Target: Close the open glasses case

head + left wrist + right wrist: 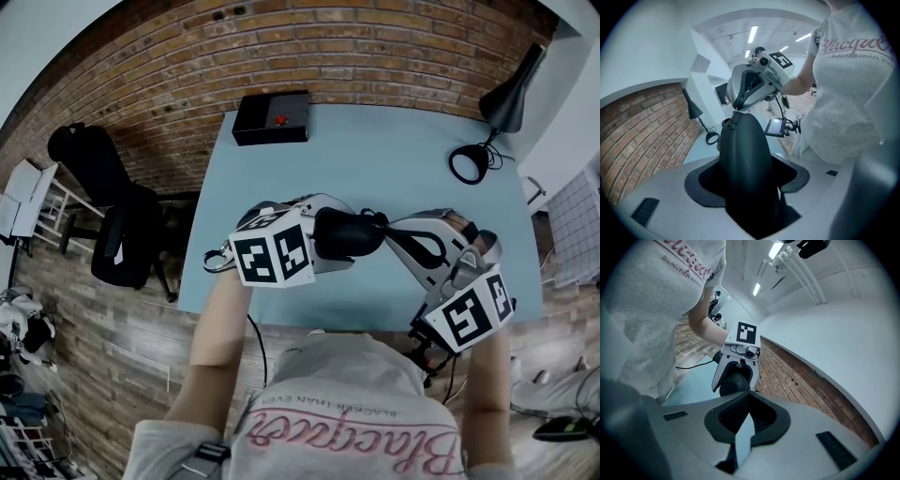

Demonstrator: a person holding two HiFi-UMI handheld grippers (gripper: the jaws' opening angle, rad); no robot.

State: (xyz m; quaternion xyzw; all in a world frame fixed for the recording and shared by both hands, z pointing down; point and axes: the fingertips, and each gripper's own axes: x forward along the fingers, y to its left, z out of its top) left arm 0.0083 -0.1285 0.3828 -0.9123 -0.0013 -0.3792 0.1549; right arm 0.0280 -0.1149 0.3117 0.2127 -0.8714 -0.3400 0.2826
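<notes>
A black, rounded glasses case (356,234) hangs above the light blue table (394,159), in front of the person's chest. My left gripper (323,236) is shut on one end of it; in the left gripper view the case (745,154) fills the space between the pads. My right gripper (386,225) comes from the right and meets the case's far end. Its jaws are closed to a thin slit, the tips pinching the small zipper pull (736,115) at the case's end. In the right gripper view the case (735,383) lies just beyond the closed tips (748,394).
A black box with a red button (272,117) sits at the table's far edge. A black desk lamp (506,98) and its coiled cable (469,164) stand at the far right. A black office chair (122,225) is left of the table, before a brick wall.
</notes>
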